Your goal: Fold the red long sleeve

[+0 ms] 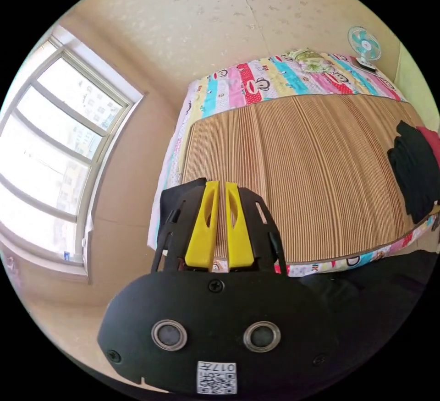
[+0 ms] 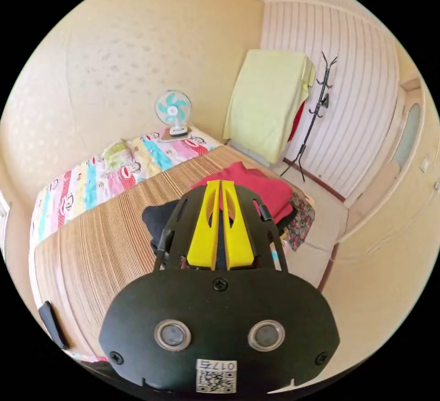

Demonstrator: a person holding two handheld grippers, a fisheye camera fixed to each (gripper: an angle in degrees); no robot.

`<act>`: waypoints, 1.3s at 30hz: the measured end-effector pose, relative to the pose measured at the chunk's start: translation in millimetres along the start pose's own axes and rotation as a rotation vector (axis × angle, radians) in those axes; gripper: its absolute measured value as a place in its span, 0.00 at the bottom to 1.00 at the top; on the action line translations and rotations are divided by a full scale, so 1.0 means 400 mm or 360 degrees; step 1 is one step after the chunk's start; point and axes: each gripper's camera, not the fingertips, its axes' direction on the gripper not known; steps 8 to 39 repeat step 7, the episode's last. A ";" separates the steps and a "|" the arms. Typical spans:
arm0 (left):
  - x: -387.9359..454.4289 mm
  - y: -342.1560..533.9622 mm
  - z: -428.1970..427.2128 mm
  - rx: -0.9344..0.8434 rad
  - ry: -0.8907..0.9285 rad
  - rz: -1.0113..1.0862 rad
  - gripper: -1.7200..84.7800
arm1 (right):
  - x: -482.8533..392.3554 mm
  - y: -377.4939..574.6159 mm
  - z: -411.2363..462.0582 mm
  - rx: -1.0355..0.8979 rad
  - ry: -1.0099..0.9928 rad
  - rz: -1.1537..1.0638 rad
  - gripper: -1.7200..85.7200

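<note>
The red long sleeve point(image 2: 261, 188) lies bunched on a pile of clothes at the far right end of the bed's bamboo mat point(image 2: 114, 240); a corner of it point(image 1: 431, 137) peeks out behind a black garment point(image 1: 415, 167). My right gripper point(image 2: 220, 184) hovers above the pile, its yellow jaws together with nothing between them. My left gripper point(image 1: 221, 185) is held over the mat's left part, far from the clothes, jaws nearly touching and empty.
A cartoon-print sheet point(image 1: 256, 82) covers the bed's head end, with a small fan point(image 1: 364, 48) and a pillow point(image 1: 311, 59) there. A window point(image 1: 50, 158) is at left. A green-draped object point(image 2: 268, 98), a coat stand point(image 2: 316, 107) and floral cloth point(image 2: 300, 224) sit beyond the bed.
</note>
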 end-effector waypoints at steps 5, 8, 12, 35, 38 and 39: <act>-0.434 0.080 0.236 -0.0456 0.0393 -0.0913 0.12 | -0.317 0.079 -0.204 0.0390 -0.0925 0.0044 0.02; -0.569 0.141 0.325 -0.0590 0.0670 -0.1297 0.15 | -0.403 0.132 -0.229 0.0357 -0.1183 0.0019 0.02; -0.569 0.141 0.325 -0.0590 0.0670 -0.1297 0.15 | -0.403 0.132 -0.229 0.0357 -0.1183 0.0019 0.02; -0.569 0.141 0.325 -0.0590 0.0670 -0.1297 0.15 | -0.403 0.132 -0.229 0.0357 -0.1183 0.0019 0.02; -0.569 0.141 0.325 -0.0590 0.0670 -0.1297 0.15 | -0.403 0.132 -0.229 0.0357 -0.1183 0.0019 0.02; -0.569 0.141 0.325 -0.0590 0.0670 -0.1297 0.15 | -0.403 0.132 -0.229 0.0357 -0.1183 0.0019 0.02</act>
